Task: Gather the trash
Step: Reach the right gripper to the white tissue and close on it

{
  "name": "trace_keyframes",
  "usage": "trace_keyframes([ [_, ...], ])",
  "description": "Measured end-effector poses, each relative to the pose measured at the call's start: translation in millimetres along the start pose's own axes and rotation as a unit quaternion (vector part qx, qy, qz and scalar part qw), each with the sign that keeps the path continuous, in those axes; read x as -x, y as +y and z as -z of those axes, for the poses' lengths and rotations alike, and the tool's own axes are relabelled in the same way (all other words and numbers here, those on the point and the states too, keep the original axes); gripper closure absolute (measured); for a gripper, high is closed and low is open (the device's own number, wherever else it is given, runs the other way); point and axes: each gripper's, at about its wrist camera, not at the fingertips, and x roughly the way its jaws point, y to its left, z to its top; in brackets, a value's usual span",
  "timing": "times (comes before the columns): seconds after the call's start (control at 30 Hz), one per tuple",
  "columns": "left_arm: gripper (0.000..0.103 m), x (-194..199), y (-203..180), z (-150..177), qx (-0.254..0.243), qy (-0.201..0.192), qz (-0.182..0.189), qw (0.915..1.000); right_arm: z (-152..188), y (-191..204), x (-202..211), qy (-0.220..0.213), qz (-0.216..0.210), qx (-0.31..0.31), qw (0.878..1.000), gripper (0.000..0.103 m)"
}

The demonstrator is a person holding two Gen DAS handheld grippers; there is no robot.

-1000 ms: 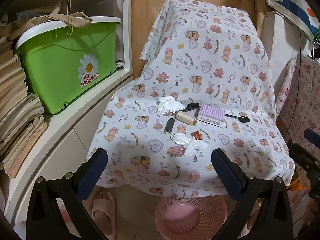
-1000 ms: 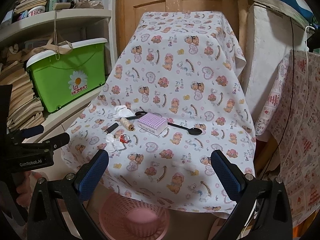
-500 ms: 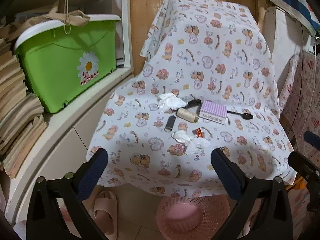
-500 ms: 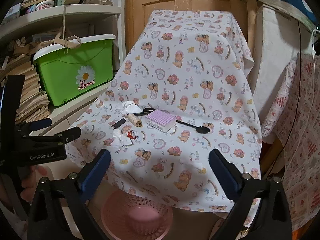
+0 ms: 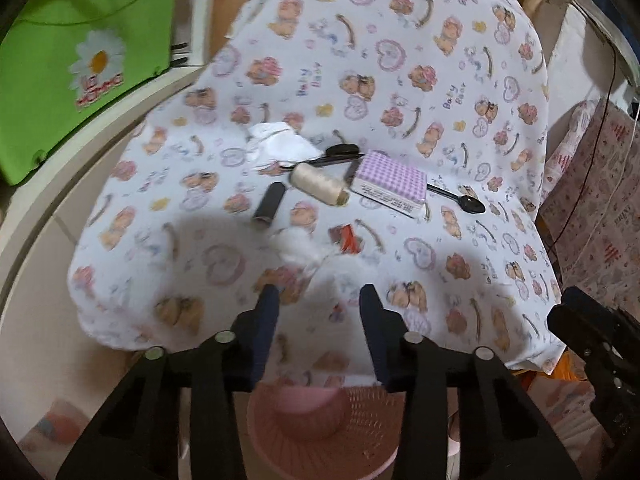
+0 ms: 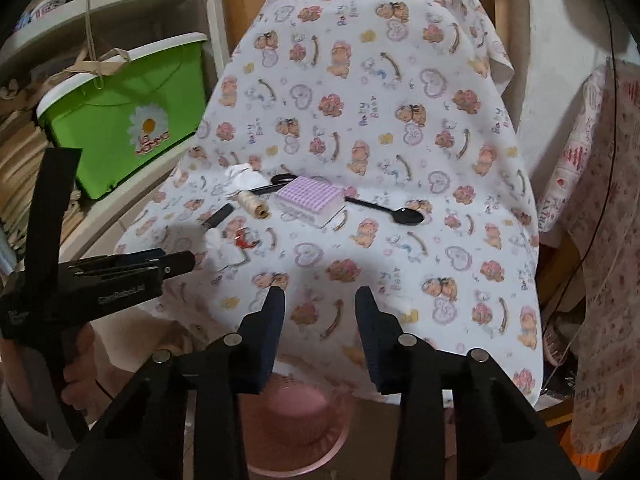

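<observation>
The left claw (image 5: 318, 300) has its fingers apart and holds nothing; it hangs over the near edge of the table (image 5: 420, 80), just short of the crumpled tissue (image 5: 298, 250) beside a red wrapper (image 5: 347, 238). The right claw (image 6: 320, 300) is also apart and empty, further from the trash. A second tissue (image 5: 276, 142) lies behind the thread spool (image 5: 318, 183). The pink basket (image 5: 348, 432) stands below the table edge. The step in hand appears to be the approach; next, the left claw should reach forward, straddle the near tissue and close.
</observation>
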Motion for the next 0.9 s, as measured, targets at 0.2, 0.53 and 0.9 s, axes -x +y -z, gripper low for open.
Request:
trace_keyframes([
  [0.2,0.071,-26,6,-3,0.009,-0.005,-0.013,0.9999,-6,-17,-17,0.026,-0.018,-0.033,0.999,0.068],
  [0.53,0.098,-32,3,-1,-0.004,-0.005,-0.051,0.9987,-11,-30,-15,0.015,0.007,-0.043,0.999,0.026],
  [0.9,0.097,41,16,-4,0.022,-0.052,-0.010,0.9983,-20,-90,-12,0.001,-0.002,-0.166,0.986,0.015],
])
